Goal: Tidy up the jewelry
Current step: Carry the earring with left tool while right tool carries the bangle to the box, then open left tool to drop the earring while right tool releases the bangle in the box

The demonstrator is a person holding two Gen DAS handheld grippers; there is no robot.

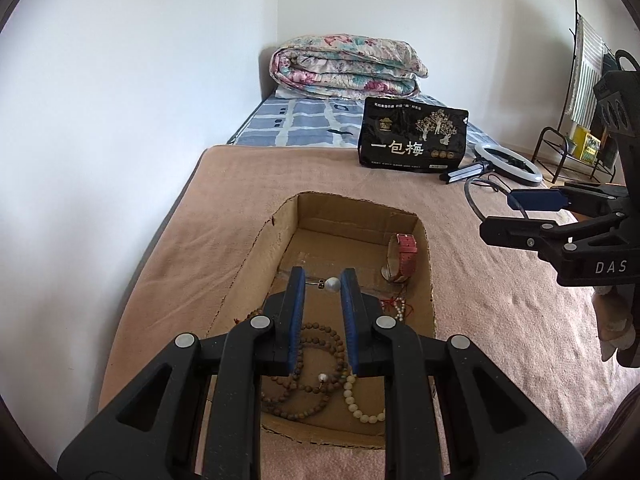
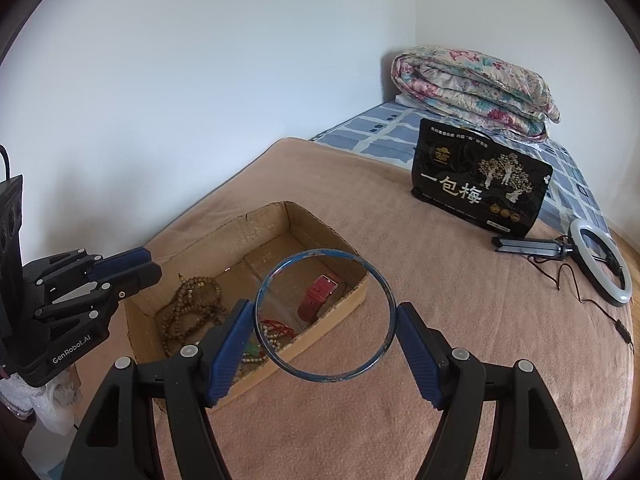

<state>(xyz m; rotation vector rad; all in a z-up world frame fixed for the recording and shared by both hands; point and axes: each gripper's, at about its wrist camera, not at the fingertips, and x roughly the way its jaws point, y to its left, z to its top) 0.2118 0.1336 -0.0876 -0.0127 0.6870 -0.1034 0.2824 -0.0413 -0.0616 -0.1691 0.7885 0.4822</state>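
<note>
A shallow cardboard box [image 1: 256, 256] [image 2: 264, 216] lies on the pink blanket. In it are brown bead strands [image 1: 316, 364] [image 2: 192, 308], a white bead bracelet [image 1: 360, 404], a pink-strapped watch [image 1: 404, 256] [image 2: 318, 296] and a pearl pin [image 1: 332, 284]. My left gripper [image 1: 322, 284] hangs over the box, jaws a little apart; the pearl pin shows between the tips, contact unclear. My right gripper [image 2: 326, 316] is shut on a blue bangle [image 2: 280, 362], held over the box's near right edge. The right gripper also shows in the left view [image 1: 516, 216].
A black snack bag [image 1: 412, 136] [image 2: 480, 188] stands on the blanket behind the box. A ring light [image 1: 508, 160] [image 2: 600, 264] with cable lies to its right. A folded floral quilt [image 1: 344, 68] sits at the bed's far end. The wall runs along the left.
</note>
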